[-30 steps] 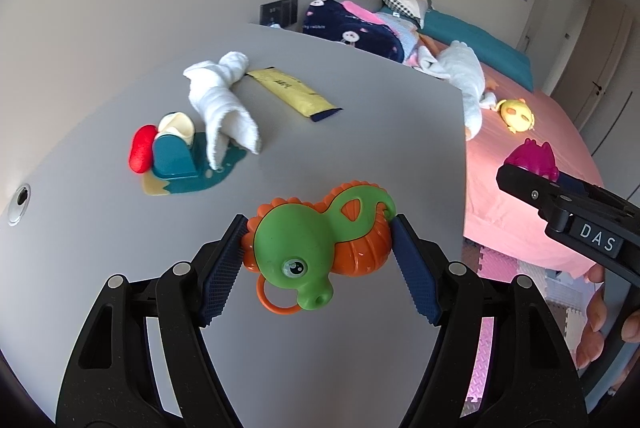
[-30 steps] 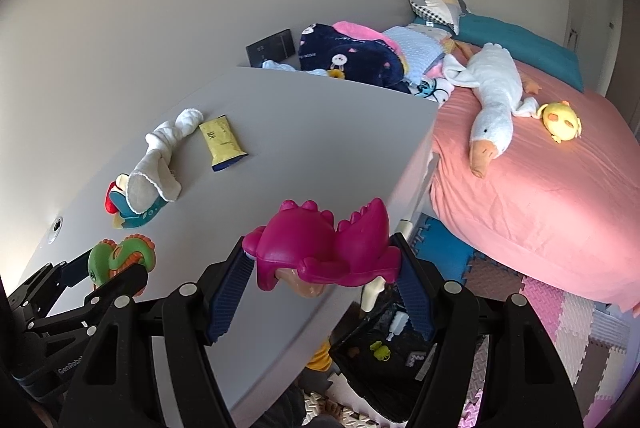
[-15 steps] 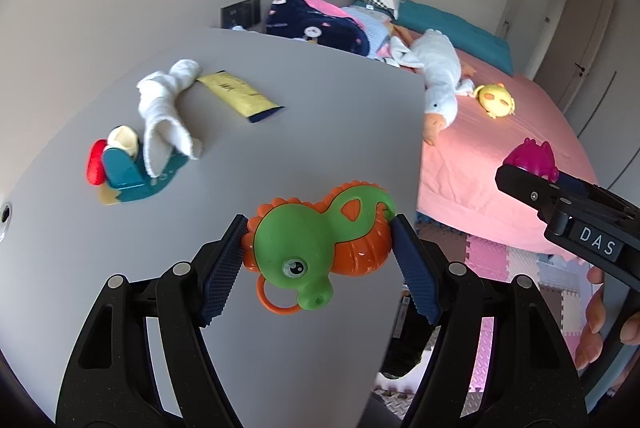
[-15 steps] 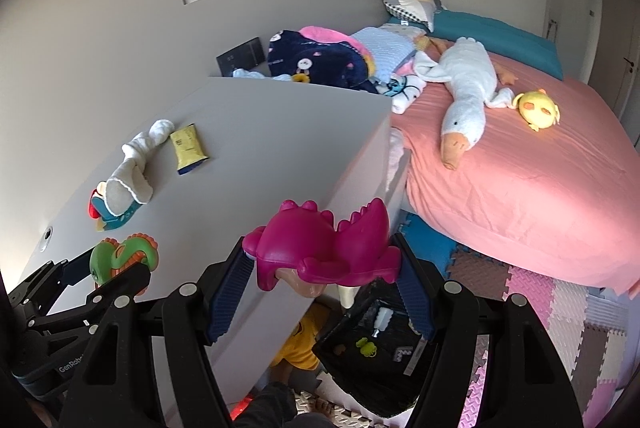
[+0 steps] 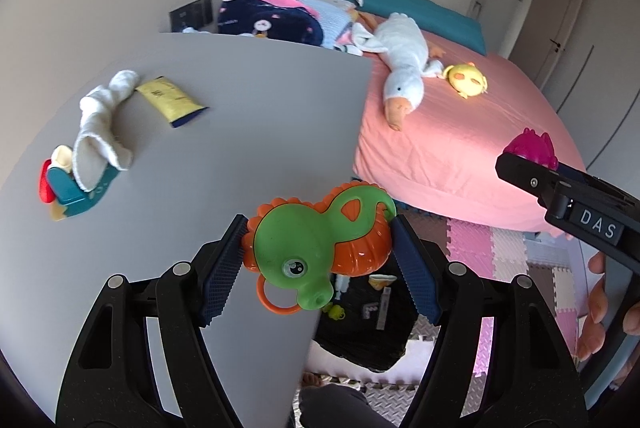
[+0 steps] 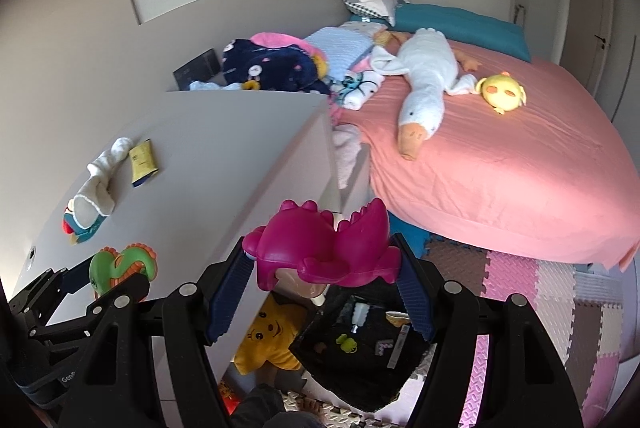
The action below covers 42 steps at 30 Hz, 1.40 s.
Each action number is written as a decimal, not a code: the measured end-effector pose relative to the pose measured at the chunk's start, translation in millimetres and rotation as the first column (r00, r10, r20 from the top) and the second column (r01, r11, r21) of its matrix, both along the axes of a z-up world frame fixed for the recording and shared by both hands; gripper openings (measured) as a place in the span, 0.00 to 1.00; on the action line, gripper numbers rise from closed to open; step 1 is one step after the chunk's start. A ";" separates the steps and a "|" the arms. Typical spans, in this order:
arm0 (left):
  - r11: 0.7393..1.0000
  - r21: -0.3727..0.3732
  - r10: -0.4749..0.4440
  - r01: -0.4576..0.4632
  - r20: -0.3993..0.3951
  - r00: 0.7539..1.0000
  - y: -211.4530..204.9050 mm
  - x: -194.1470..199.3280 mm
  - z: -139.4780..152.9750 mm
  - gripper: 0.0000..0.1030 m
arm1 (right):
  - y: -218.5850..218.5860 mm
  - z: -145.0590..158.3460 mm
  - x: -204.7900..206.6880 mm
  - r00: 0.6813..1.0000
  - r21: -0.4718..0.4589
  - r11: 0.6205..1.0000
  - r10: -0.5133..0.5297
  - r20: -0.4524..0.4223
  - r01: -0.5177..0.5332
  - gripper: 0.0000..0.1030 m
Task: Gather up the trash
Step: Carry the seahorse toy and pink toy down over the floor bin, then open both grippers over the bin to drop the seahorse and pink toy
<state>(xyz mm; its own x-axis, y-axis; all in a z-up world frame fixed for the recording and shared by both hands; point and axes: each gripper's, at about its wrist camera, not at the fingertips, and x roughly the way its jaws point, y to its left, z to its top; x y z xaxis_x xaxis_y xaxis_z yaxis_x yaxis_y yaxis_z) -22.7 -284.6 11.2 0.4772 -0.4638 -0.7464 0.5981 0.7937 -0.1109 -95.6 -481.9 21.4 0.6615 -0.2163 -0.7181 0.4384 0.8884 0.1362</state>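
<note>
Past the tabletop (image 5: 240, 131) edge, both grippers pinch toys: left gripper (image 5: 320, 260) a seahorse (image 5: 316, 248), right gripper (image 6: 324, 268) a pink dinosaur (image 6: 324, 248); thin grips, either could slip and miss the black bag (image 6: 360, 360)

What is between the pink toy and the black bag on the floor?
Nothing visible. The pink toy, held in the right tool, hangs past the table edge, with the open black bag right below it.

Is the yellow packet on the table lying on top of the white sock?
No, the yellow packet lies flat on the grey table beside the white sock, not on it.
</note>
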 end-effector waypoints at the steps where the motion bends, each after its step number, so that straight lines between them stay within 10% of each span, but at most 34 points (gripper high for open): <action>1: 1.000 0.003 -0.009 0.009 -0.001 1.000 -4.1 -1.4 -0.3 0.68 | -4.5 -0.7 -2.8 1.000 0.000 1.000 -0.011 -0.002 0.011 0.68; 29: 0.973 0.073 -0.216 0.221 -0.069 0.974 -92.2 -27.8 -24.2 0.71 | -80.9 -18.5 -41.8 0.977 0.010 0.979 -0.205 -0.057 0.206 0.69; 31: 0.975 0.096 -0.194 0.201 -0.078 0.978 -92.6 -24.9 -27.2 0.93 | -82.0 -19.5 -39.6 0.973 -0.015 0.975 -0.221 -0.071 0.220 0.76; 42: 0.994 0.070 -0.077 0.082 -0.075 0.994 -64.6 -3.3 -23.6 0.95 | -75.4 -22.4 -31.2 0.976 -0.018 0.978 -0.208 -0.064 0.208 0.83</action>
<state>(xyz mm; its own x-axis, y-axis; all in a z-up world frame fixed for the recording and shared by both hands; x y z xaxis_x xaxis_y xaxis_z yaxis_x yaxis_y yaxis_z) -26.0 -349.2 -12.3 0.3847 -0.4416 -0.8105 0.6523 0.7514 -0.0998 -126.8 -557.3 -1.1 0.5531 -0.3522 -0.7550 0.6214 0.7781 0.0922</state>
